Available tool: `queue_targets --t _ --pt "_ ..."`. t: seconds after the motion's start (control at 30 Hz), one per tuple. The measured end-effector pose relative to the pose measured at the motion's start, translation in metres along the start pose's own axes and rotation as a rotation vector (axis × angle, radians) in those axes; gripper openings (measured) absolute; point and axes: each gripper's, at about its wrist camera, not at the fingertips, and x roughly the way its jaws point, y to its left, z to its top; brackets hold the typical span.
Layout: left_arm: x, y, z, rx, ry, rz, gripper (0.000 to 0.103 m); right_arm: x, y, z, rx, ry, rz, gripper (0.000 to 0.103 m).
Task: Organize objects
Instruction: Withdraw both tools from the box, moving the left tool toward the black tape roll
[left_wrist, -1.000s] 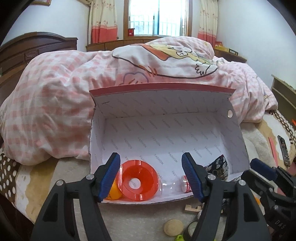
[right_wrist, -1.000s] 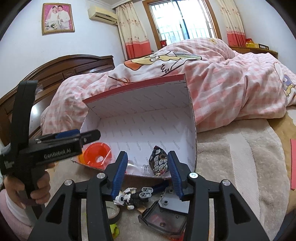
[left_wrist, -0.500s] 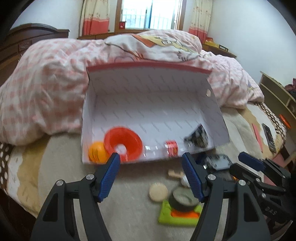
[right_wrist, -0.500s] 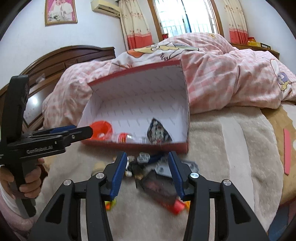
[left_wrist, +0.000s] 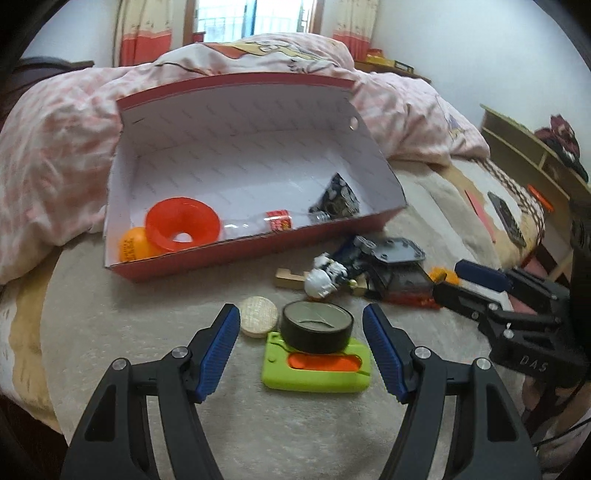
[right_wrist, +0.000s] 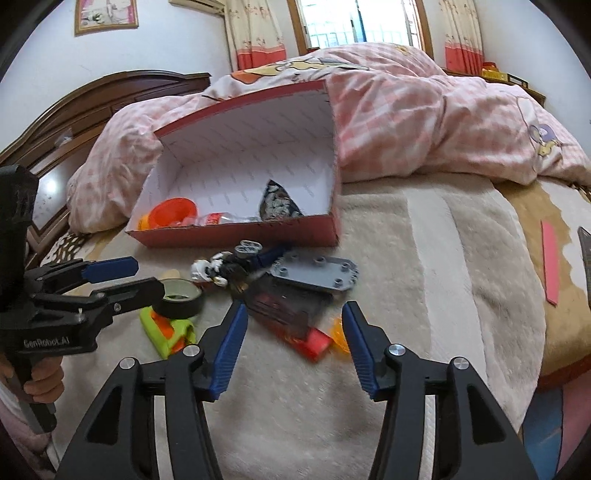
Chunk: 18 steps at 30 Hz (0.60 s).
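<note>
A red cardboard box (left_wrist: 255, 254) with a white inside lies open on the bed. In it are an orange funnel (left_wrist: 183, 225), an orange ball (left_wrist: 131, 245), a clear bottle (left_wrist: 258, 223) and a patterned pouch (left_wrist: 336, 199). In front of the box lie a black tape roll (left_wrist: 317, 326) on a green holder (left_wrist: 317, 373), a wooden disc (left_wrist: 258, 317), a toy figure (left_wrist: 325, 277), a grey plate (right_wrist: 317, 273) and a dark toy piece (right_wrist: 291, 310). My left gripper (left_wrist: 301, 347) is open, and the tape roll sits just ahead between its tips, untouched. My right gripper (right_wrist: 295, 339) has its jaws opening just short of the dark piece, gripping nothing.
A pink checked quilt (right_wrist: 424, 122) is heaped behind and beside the box. A wooden headboard (right_wrist: 92, 99) stands at the far left. A red strip (right_wrist: 550, 266) and a remote (left_wrist: 506, 214) lie on the blanket to the right. A hand (right_wrist: 40, 384) holds the left gripper's handle.
Both grippers have drawn back from the box and tipped down, so the loose toys in front of it now fill the views. The right jaws have widened.
</note>
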Motion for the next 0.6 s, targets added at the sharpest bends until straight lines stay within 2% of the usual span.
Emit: queue_targets --t 0.27,0.4,0.47,0.53,0.6 --pt "0.018 -0.01 -0.005 0.047 0.038 0.054 0.069 -0.001 -0.017 -0.003 0.041 0.021 -0.045 0.055" --pt "0.025 -0.007 -0.005 0.029 0.058 0.065 0.069 0.006 -0.032 -0.006 0.111 0.046 -0.019 0.055" --pt "0.028 -0.007 -0.005 0.021 0.06 0.063 0.069 0.009 -0.036 -0.007 0.131 0.05 -0.013 0.051" --pt "0.029 -0.007 -0.005 0.027 0.055 0.069 0.069 0.012 -0.038 -0.008 0.138 0.058 -0.008 0.042" --pt "0.03 -0.009 -0.005 0.046 0.048 0.081 0.069 0.016 -0.038 -0.009 0.142 0.075 -0.006 0.04"
